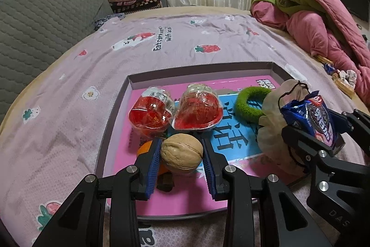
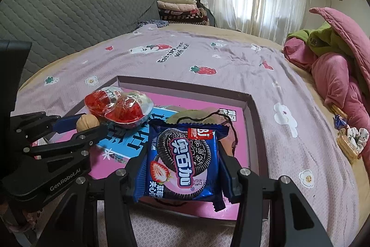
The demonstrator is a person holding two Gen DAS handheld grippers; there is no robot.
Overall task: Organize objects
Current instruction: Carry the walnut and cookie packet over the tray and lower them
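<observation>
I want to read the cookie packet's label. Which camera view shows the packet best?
The right wrist view shows it best: the blue cookie packet faces the camera, flat and whole, held between the right tool's fingers over the pink box. The left wrist view shows the packet only at the right side, tilted and partly hidden.

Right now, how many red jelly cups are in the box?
2. One red jelly cup lies at the box's far left; the second touches its right side, just beyond the walnut. The grippers could hide others.
</observation>
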